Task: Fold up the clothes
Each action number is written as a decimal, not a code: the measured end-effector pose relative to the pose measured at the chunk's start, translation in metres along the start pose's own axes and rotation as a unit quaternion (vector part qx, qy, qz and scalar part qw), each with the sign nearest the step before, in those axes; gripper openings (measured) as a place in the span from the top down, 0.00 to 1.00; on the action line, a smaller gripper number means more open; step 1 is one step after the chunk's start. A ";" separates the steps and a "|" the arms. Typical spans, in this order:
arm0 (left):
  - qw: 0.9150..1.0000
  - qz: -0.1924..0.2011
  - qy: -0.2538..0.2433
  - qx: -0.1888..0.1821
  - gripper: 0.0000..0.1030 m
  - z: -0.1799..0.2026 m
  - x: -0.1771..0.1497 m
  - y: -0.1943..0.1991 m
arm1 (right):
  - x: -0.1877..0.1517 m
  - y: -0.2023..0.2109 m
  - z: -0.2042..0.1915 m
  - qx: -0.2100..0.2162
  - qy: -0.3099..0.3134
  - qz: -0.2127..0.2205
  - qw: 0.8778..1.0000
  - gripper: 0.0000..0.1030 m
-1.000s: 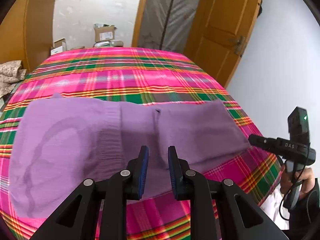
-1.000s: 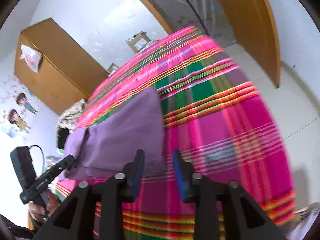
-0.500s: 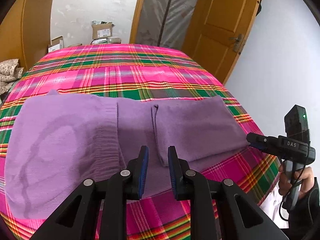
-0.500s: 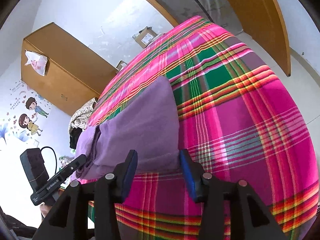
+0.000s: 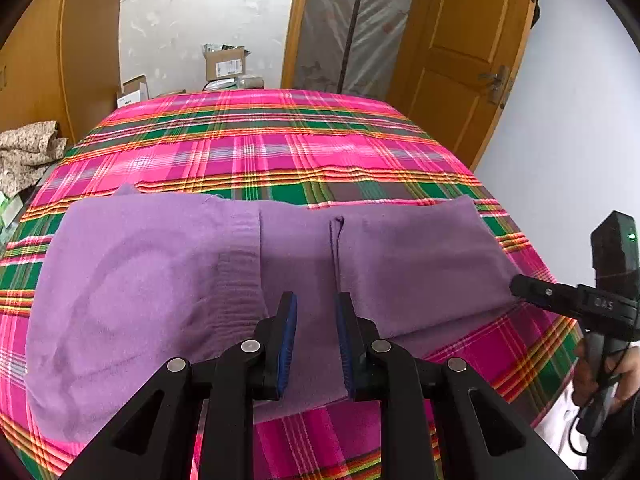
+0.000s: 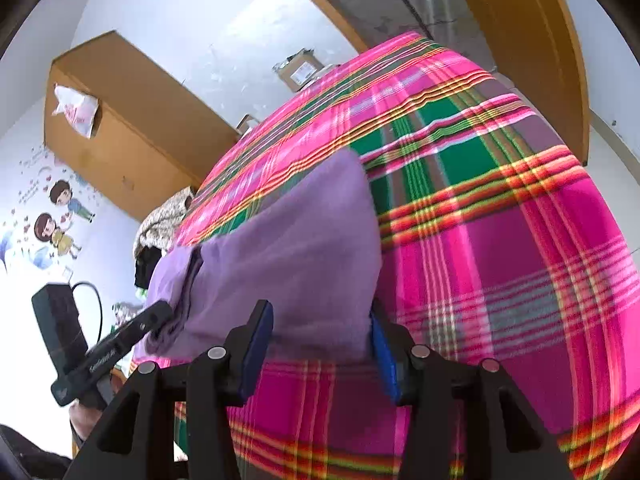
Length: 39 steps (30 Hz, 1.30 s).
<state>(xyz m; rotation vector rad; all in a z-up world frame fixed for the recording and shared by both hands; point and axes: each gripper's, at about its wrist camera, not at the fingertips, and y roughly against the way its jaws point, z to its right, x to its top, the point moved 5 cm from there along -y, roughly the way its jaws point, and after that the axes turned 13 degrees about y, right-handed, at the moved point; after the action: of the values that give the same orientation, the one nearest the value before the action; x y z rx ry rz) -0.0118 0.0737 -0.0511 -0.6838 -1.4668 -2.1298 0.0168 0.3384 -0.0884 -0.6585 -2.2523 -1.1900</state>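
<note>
A purple garment (image 5: 160, 288) lies flat across the near part of a pink and green plaid bed (image 5: 260, 148), with a folded flap (image 5: 416, 264) on its right side. My left gripper (image 5: 314, 320) hovers over the garment's near edge at its middle, open by a narrow gap with nothing between the pads. My right gripper (image 6: 320, 336) is wide open at the garment's right near corner (image 6: 320, 272), and that corner lies between the fingers. In the left wrist view the right gripper (image 5: 524, 291) touches that corner. The left gripper (image 6: 156, 316) shows in the right wrist view.
Cardboard boxes (image 5: 224, 64) stand beyond the bed's far end. A wooden door (image 5: 460, 80) is at the right and a wardrobe (image 6: 120, 120) at the left. A floral cloth heap (image 5: 28, 152) lies off the bed's left side. A person's hand (image 5: 616, 372) holds the right gripper.
My right gripper's fingers have spread wider and come up around the garment's corner. The left gripper has kept its narrow gap and drawn back a little.
</note>
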 end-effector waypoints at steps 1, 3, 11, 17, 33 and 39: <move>1.000 -0.001 0.000 0.002 0.80 -0.001 -0.001 -0.001 | -0.002 0.001 -0.001 0.000 0.001 -0.002 1.000 0.53; 1.000 -0.004 0.002 0.003 0.80 -0.003 -0.001 -0.003 | -0.004 0.002 -0.002 -0.001 0.002 -0.005 1.000 0.53; 1.000 0.003 0.012 0.003 0.80 -0.011 -0.001 0.003 | 0.008 -0.012 0.001 -0.002 -0.012 0.004 1.000 0.53; 1.000 0.011 0.013 0.001 0.80 -0.012 0.002 0.009 | 0.004 -0.011 0.007 -0.004 -0.042 0.012 0.999 0.71; 0.998 0.048 0.038 -0.007 0.80 -0.030 0.012 0.042 | 0.068 0.019 -0.068 0.017 0.047 0.069 0.996 0.85; 0.996 0.061 0.063 0.009 0.80 -0.056 0.014 0.056 | 0.092 0.010 -0.117 0.031 0.100 0.071 0.992 0.86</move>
<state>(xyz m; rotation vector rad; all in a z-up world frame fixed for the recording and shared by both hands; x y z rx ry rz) 0.0047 0.0017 -0.0200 -0.6045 -1.3425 -2.0263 -0.0224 0.2609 0.0329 -0.6346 -2.0330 -1.0632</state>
